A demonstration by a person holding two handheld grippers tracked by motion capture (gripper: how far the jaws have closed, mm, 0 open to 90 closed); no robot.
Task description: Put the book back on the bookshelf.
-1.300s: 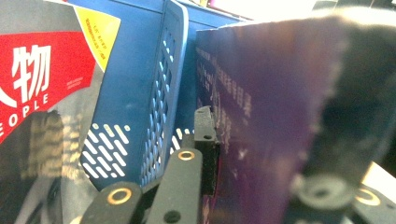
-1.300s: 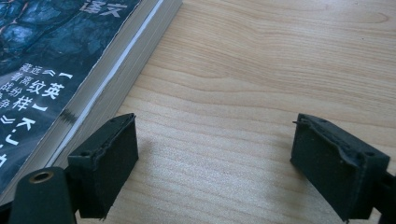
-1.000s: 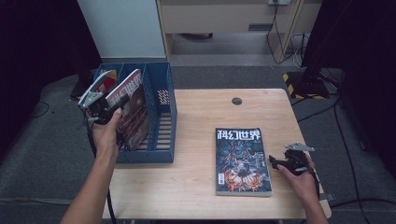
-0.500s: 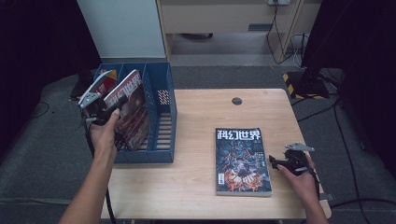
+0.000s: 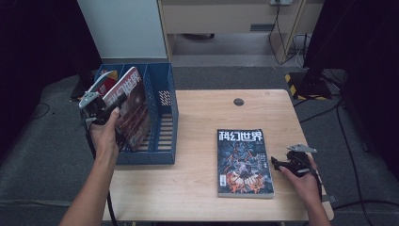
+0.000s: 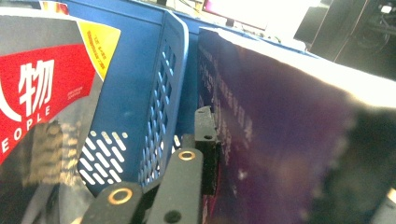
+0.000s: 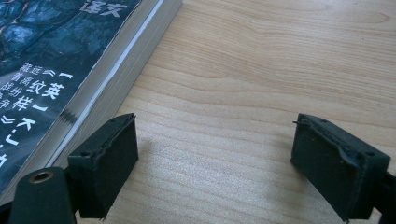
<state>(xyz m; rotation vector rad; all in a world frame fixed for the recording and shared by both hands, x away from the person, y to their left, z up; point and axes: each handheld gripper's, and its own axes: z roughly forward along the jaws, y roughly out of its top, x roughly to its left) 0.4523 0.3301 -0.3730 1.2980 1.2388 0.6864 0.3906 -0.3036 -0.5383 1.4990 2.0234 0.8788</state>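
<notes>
Left gripper (image 5: 104,112) fingers clamped on dark magazine (image 5: 134,110), tilted in blue file rack (image 5: 164,141), middle slot. Centre-right: sci-fi mag (image 5: 243,162) flat on surface (image 5: 197,188). Right gripper (image 5: 277,165) just beside it, fingers wide apart, empty.

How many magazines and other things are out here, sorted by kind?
Magazines: 3 – dark magazine flat on the table, dark-covered magazine held in the rack, red-and-white magazine behind it
Blue plastic file rack: 1
Wooden table: 1
Hand-held grippers: 2 – left gripper, right gripper
Total: 7
</notes>
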